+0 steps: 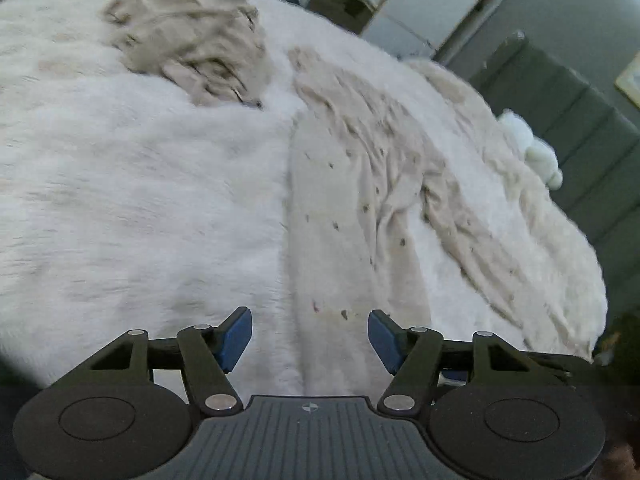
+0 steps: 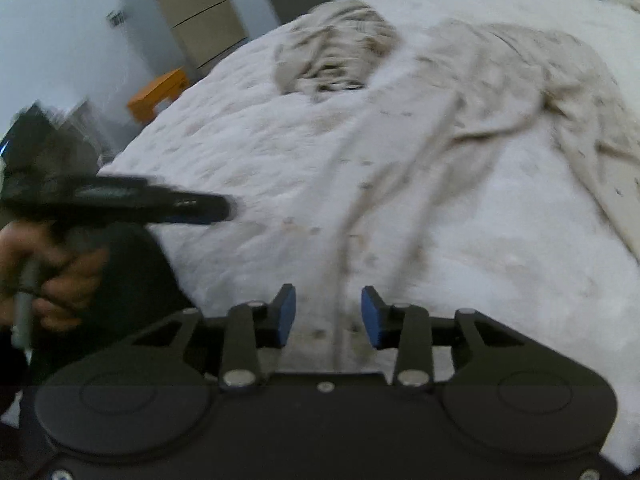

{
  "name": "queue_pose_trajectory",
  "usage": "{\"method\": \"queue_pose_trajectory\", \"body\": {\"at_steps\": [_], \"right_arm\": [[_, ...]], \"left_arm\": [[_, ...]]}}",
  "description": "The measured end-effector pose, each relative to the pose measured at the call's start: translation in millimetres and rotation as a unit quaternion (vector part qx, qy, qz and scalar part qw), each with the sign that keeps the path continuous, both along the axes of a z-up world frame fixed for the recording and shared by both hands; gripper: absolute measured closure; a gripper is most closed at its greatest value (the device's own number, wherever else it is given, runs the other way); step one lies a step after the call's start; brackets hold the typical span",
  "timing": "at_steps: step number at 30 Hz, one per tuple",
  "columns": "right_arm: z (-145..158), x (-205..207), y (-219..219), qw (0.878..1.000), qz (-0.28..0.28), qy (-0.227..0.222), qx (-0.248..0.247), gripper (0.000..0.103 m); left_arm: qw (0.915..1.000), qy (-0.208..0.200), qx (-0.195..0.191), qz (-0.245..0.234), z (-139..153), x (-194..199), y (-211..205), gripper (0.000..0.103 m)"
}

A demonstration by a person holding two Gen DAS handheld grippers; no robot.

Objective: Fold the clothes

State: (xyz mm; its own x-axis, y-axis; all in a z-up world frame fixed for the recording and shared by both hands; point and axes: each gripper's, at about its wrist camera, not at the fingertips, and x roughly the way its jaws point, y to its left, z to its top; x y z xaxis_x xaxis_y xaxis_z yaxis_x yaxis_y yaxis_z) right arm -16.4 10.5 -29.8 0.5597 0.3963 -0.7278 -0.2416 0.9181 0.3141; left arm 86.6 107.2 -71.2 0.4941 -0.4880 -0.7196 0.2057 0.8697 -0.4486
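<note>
Spotted cream garment (image 1: 360, 200) spread on white bed (image 1: 140, 200), long axis running straight away from jaws. Left gripper (image 1: 310, 334): jaws wide, holding nothing, near hem lying between and just ahead. Right gripper (image 2: 328, 316): jaws apart, empty, same hem fold directly ahead; both about equally near. Crumpled beige garment (image 1: 192, 48) far ahead, left of spread one.

cream speckled garment (image 1: 360, 184) spread rumpled (unfolded) on bed; beige garment (image 1: 192, 40) bunched beyond it.
</note>
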Motion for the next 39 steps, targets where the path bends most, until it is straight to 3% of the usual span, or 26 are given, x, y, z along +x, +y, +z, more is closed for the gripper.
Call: {"method": "queue_pose_trajectory", "body": {"at_steps": [1, 2, 3, 4, 7, 12, 15, 17, 18, 19, 21, 22, 24, 28, 30, 35, 39], "right_arm": [[-3.8, 5.2, 7.6, 1.000, 0.003, 0.007, -0.013, 0.069], [-9.3, 11.3, 14.3, 0.999, 0.005, 0.020, -0.030, 0.079], [-12.1, 14.5, 18.0, 0.999, 0.004, 0.028, -0.038, 0.098], [-14.2, 16.8, 17.8, 0.999, -0.002, 0.033, -0.042, 0.100], [-7.7, 10.7, 6.2, 0.999, -0.011, 0.030, -0.041, 0.102], [13.8, -24.5, -43.4, 0.999, -0.037, 0.023, -0.012, 0.103], [8.6, -46.4, -66.5, 0.998, -0.037, 0.050, -0.017, 0.103], [-7.8, -52.2, -67.2, 0.995, -0.022, 0.087, -0.049, 0.103], [-11.9, -51.3, -70.4, 0.993, -0.026, 0.098, -0.052, 0.099], [-15.1, -49.9, -74.3, 0.992, -0.031, 0.109, -0.052, 0.097], [-13.2, -45.1, -85.1, 0.992, -0.045, 0.106, -0.044, 0.089], [-6.6, -41.3, -92.6, 0.994, -0.055, 0.088, -0.035, 0.084], [4.2, -34.2, -104.6, 0.995, -0.070, 0.058, -0.029, 0.064], [25.5, -44.7, -182.1, 0.983, -0.160, 0.043, -0.075, 0.055], [36.2, -50.4, -222.0, 0.973, -0.206, 0.036, -0.098, 0.048], [63.2, -64.6, -321.8, 0.935, -0.318, 0.019, -0.154, 0.048], [54.6, -123.4, -374.8, 0.905, -0.413, 0.048, -0.088, 0.047]], "left_arm": [[0.9999, 0.008, 0.004, -0.008, -9.8, 7.0, -7.6, 0.056], [0.9997, 0.019, 0.005, -0.013, -19.8, 12.8, -12.4, 0.063], [0.9994, 0.032, 0.002, -0.016, -29.8, 18.1, -15.9, 0.088], [0.9992, 0.034, -0.011, -0.017, -31.5, 18.0, -13.4, 0.102], [0.9979, 0.036, -0.050, -0.019, -35.1, 17.1, -4.7, 0.103], [0.9971, 0.005, -0.076, 0.012, -3.5, 0.3, 32.8, 0.103], [0.9988, -0.003, -0.049, 0.010, 9.8, -10.5, 40.3, 0.103], [0.9994, -0.011, 0.033, -0.007, 11.9, -17.7, 25.4, 0.103], [0.9982, -0.012, 0.056, -0.021, 12.9, -18.6, 20.8, 0.103], [0.9962, -0.003, 0.077, -0.039, 12.9, -17.0, 15.3, 0.101], [0.9974, 0.006, 0.066, -0.030, 17.0, -15.6, 20.7, 0.095], [0.9990, 0.001, 0.041, -0.016, 21.0, -12.7, 25.9, 0.080], [0.9998, -0.006, 0.021, 0.000, 23.4, -6.3, 32.1, 0.063], [0.9989, -0.005, 0.020, 0.041, 17.0, 15.0, 31.9, 0.055], [0.9990, -0.008, 0.005, 0.043, 14.9, 18.9, 29.6, 0.055], [0.9951, -0.053, -0.075, -0.036, 22.3, 2.0, 7.1, 0.043], [0.9851, -0.015, -0.146, -0.089, 10.6, -4.4, -27.8, 0.043]]}}
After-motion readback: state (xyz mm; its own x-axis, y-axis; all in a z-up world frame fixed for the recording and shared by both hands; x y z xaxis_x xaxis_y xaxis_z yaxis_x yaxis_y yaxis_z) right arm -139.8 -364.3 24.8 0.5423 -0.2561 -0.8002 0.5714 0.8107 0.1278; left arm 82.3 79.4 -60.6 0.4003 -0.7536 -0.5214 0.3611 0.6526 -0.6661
